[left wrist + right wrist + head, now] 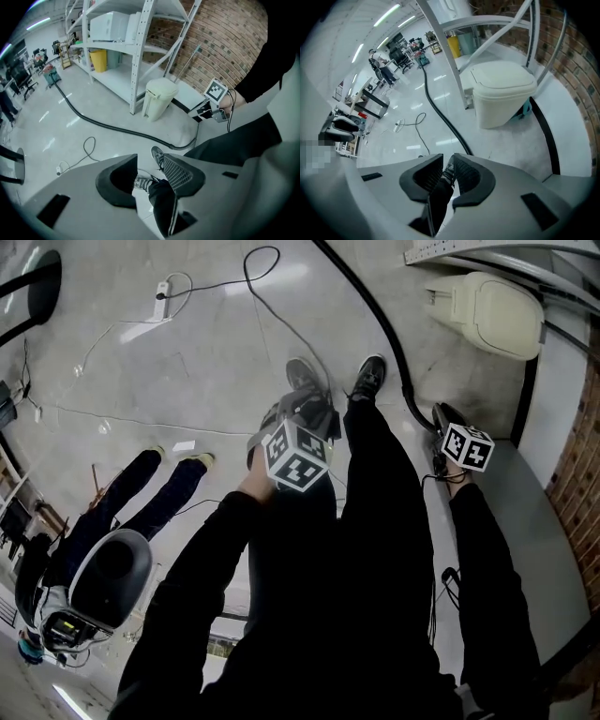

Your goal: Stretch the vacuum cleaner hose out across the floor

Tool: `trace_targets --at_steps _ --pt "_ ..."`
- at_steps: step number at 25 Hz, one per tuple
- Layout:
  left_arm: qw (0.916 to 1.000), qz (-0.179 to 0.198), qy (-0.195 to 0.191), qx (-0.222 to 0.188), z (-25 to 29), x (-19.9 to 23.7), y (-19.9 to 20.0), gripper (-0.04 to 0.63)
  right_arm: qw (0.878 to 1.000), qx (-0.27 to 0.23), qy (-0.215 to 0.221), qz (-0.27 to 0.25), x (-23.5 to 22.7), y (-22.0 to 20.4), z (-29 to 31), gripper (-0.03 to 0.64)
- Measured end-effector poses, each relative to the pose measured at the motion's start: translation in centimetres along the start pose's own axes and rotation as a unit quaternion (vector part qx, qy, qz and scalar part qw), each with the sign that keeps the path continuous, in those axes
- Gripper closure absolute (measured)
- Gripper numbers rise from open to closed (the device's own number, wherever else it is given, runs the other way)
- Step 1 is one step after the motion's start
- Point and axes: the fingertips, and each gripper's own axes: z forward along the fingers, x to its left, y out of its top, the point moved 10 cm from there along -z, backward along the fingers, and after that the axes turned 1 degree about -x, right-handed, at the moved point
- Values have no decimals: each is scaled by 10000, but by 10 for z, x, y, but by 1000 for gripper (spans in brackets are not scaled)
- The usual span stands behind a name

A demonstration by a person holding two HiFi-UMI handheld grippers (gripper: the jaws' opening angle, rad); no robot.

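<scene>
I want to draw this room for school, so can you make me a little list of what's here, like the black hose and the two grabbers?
Place: shiny grey floor beside metal shelves and a brick wall
Hose: black hose lying in a long curve on the floor, its near end running out of sight behind the right gripper
Left hand: left gripper, jaws apart, nothing between them
Right hand: right gripper, jaws a thin gap apart, nothing between them
Bin: cream bin standing near the hose

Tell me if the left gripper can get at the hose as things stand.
Probably not directly: the left gripper hangs over the person's legs, and the hose lies on the floor beyond them.
</scene>
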Motion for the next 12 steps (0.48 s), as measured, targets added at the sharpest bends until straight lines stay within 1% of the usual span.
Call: trace_targets --at_steps 3,6,9,12 --pt "9993 36 181 -316 -22 -3 11 433 9993 -177 104 -301 19 17 -16 540" --pt "9979 -28 355 -535 -48 -7 19 466 9973 -365 139 -629 41 34 -40 543" --pt "9955 -91 507 -793 -79 -5 32 480 9927 -659 236 -987 68 64 -69 543" --pt "9925 -93 630 -1043 -115 -8 46 492 9873 -993 393 -1173 97 94 -103 546"
